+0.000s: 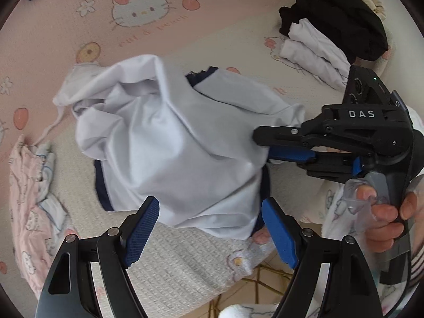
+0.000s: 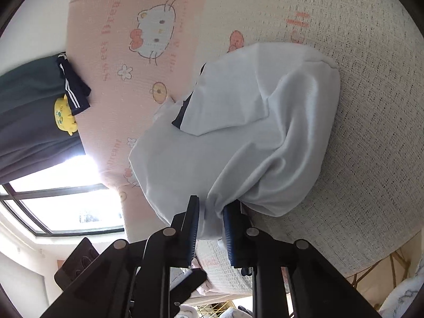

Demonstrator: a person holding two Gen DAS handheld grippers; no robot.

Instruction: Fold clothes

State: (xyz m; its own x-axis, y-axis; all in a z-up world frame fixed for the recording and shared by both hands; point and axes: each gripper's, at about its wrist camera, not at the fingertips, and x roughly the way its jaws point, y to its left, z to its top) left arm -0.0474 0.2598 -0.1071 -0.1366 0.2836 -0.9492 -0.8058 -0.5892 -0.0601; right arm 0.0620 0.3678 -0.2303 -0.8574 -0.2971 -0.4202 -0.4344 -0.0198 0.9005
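White shirt (image 2: 238, 132) pinched between right gripper (image 2: 210, 228) jaws.

The right claw (image 2: 210, 228) pinches a bunched fold of the white shirt (image 2: 246, 122) (navy trim at one edge), which lies crumpled on the cream-and-pink cartoon-cat bedspread (image 2: 371, 106). A yellow plush toy (image 2: 63, 115) sits far left.

The white garment (image 1: 175, 143) is motion-blurred along its near hem, and its folds hide most of the navy trim. It covers the tips of the right gripper's fingers (image 1: 278, 132). The pink clothing (image 1: 23, 198) at the bed's (image 1: 185, 270) left edge is cut off by the picture's rim.
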